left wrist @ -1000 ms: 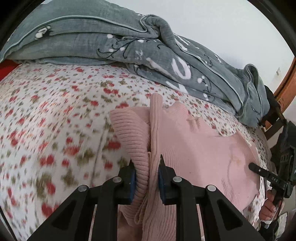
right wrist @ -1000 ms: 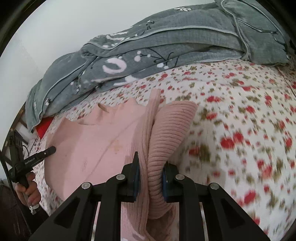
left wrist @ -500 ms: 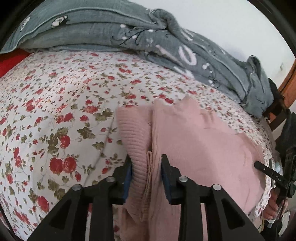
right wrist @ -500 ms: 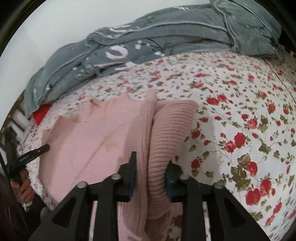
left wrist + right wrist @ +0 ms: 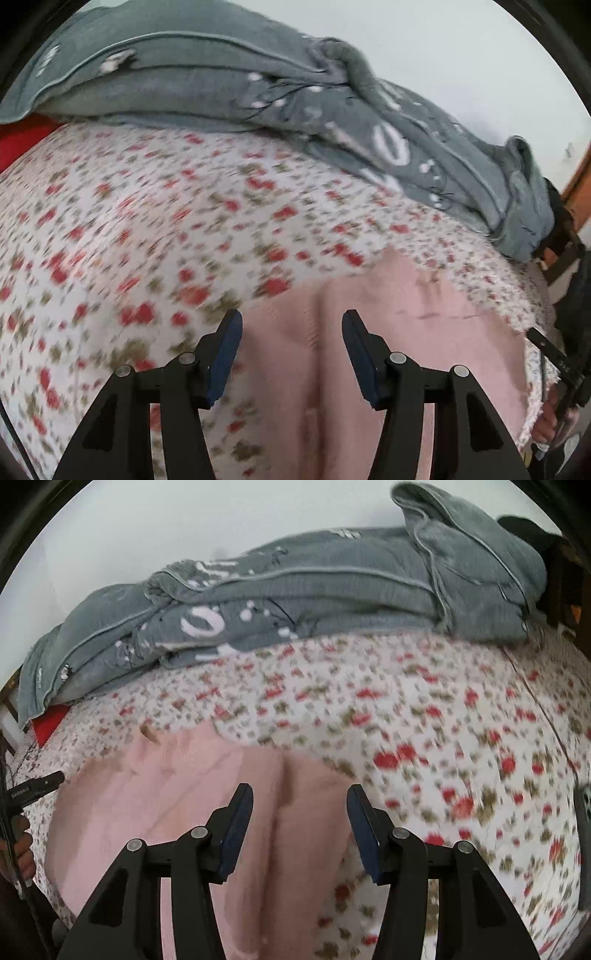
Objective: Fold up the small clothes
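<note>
Item: pink knitted garment (image 5: 369,350), laid flat on a bed covered by a floral sheet (image 5: 147,240). A lengthwise crease or fold line is seen running down the garment in both wrist views (image 5: 284,830).

Left hand-held gripper (image 5: 291,354): jaws spread wide apart above the garment, nothing held between them.

Right hand-held gripper (image 5: 300,832): jaws likewise spread wide, nothing held, positioned over the garment near its edge beside the bare sheet (image 5: 461,757).

Background: a grey blanket (image 5: 258,92) with white pattern is bunched along the far side of the bed, against a pale wall (image 5: 147,535). A red item (image 5: 22,136) is partly visible under the blanket's end. Both views are motion-blurred.
</note>
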`<state>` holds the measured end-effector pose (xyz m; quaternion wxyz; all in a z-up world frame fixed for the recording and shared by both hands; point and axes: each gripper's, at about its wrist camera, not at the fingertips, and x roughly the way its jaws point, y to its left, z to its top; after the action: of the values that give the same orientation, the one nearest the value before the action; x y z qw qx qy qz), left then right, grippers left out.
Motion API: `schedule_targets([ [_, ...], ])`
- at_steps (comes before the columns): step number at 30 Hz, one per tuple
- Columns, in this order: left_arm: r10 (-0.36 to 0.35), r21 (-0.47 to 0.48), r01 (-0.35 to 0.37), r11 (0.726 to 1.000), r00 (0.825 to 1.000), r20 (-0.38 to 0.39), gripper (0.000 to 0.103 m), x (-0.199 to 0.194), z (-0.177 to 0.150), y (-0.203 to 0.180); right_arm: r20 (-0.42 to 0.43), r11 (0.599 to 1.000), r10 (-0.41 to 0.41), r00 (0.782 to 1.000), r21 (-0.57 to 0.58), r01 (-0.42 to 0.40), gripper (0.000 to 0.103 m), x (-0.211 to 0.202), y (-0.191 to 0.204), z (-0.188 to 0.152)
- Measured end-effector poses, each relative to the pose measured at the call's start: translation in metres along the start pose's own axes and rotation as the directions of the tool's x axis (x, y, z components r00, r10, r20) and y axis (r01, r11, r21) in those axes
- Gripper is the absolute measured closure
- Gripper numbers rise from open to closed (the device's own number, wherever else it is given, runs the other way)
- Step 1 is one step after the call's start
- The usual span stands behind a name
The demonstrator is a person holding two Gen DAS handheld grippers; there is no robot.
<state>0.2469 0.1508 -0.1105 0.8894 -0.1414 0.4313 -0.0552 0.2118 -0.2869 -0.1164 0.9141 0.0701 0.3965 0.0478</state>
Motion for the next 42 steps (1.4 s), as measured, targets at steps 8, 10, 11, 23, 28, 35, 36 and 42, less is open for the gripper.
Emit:
schedule_targets([
  [8, -0.013, 0.119, 0.023, 0.993, 0.996, -0.084, 0.053, 0.038, 0.008, -0.043, -0.116, 0.996, -0.044, 0.992, -0.079, 0.035, 0.059, 0.054, 0.026, 0.006],
  [10, 0.002, 0.128, 0.011, 0.992, 0.995, -0.101, 0.074, 0.046, 0.007, -0.045, -0.141, 0.995, -0.055, 0.988, -0.087, 0.043, 0.071, 0.067, 0.027, 0.003],
  [11, 0.013, 0.131, 0.001, 0.991, 0.994, -0.108, 0.092, 0.05, 0.006, -0.044, -0.147, 0.995, -0.05, 0.988, -0.097, 0.036, 0.081, 0.07, 0.029, 0.002],
  [23, 0.088, 0.138, -0.078, 0.987, 0.994, -0.064, 0.095, 0.049, 0.007, -0.031, -0.106, 0.992, -0.029, 0.994, -0.124, 0.016, 0.098, 0.072, 0.036, 0.011],
  [28, 0.108, 0.13, -0.097, 0.987, 0.991, -0.082, 0.093, 0.058, 0.004, -0.029, -0.132, 0.993, -0.053, 0.99, -0.115, 0.038, 0.097, 0.082, 0.033, 0.006],
  [35, 0.103, 0.106, -0.092, 0.99, 0.99, -0.1, 0.081, 0.051, 0.005, -0.025, -0.143, 0.993, -0.072, 0.987, -0.105, 0.057, 0.082, 0.08, 0.032, 0.01],
  [36, 0.104, 0.1, -0.095, 0.99, 0.99, -0.094, 0.077, 0.047, 0.005, -0.024, -0.139, 0.994, -0.072, 0.988, -0.094, 0.06, 0.077, 0.076, 0.03, 0.01],
  [42, 0.08, 0.063, -0.078, 0.995, 0.996, -0.042, 0.051, 0.007, 0.0, -0.01, -0.086, 0.998, -0.047, 0.995, -0.048, 0.043, 0.059, 0.036, 0.032, 0.012],
])
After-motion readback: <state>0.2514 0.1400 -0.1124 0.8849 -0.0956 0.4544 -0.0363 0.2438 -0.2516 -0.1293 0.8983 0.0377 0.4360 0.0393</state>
